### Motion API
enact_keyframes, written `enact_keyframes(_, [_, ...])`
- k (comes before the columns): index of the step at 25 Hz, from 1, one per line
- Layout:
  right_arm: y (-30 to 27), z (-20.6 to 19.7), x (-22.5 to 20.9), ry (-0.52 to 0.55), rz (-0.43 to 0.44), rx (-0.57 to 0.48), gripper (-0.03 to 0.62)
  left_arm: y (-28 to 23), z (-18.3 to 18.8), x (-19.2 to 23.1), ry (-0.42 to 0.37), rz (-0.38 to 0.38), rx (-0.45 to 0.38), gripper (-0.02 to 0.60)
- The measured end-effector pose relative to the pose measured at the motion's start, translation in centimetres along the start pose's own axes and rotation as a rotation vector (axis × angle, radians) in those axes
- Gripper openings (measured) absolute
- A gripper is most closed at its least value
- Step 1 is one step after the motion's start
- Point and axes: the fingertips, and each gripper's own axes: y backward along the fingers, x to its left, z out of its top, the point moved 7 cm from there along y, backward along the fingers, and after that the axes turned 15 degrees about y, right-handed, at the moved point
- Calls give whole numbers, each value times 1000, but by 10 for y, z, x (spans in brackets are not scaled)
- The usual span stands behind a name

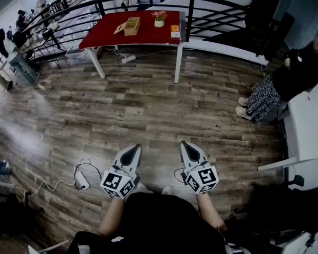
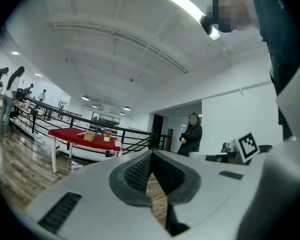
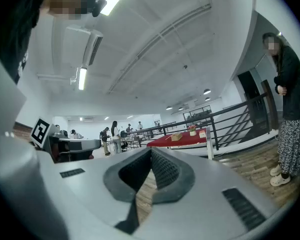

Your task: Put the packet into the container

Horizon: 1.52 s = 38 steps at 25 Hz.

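Evidently nothing is begun: grey left gripper (image 1: 134, 149) and grey right gripper (image 1: 187, 145) are held pressed together, empty; the far red table (image 1: 148, 36) must be approached.

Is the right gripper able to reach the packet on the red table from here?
Probably not yet. The right gripper is held near the body, jaws shut, and the packet lies on the red table far across the wooden floor. The way looks free; the person must walk closer.

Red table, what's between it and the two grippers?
Just bare wooden floor lies between the red table and the left gripper and right gripper; the head view shows it.
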Motion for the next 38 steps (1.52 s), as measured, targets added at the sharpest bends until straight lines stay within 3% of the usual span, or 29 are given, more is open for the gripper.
enact_keyframes(14, [-61,-1,-25,4,0,19,20,-47,19,44,3,3,3,9])
enact_keyframes(19, [-116,-7,-35,12,-6,30,20,-77,33,91,10,-3,7,9])
enact_keyframes(27, [-217,8,-36,30,-18,19,20,-124,87,166,-12,-51,4,9])
enact_keyframes(38, [-318,15,-38,53,-46,27,20,-167,123,251,2,-87,25,9])
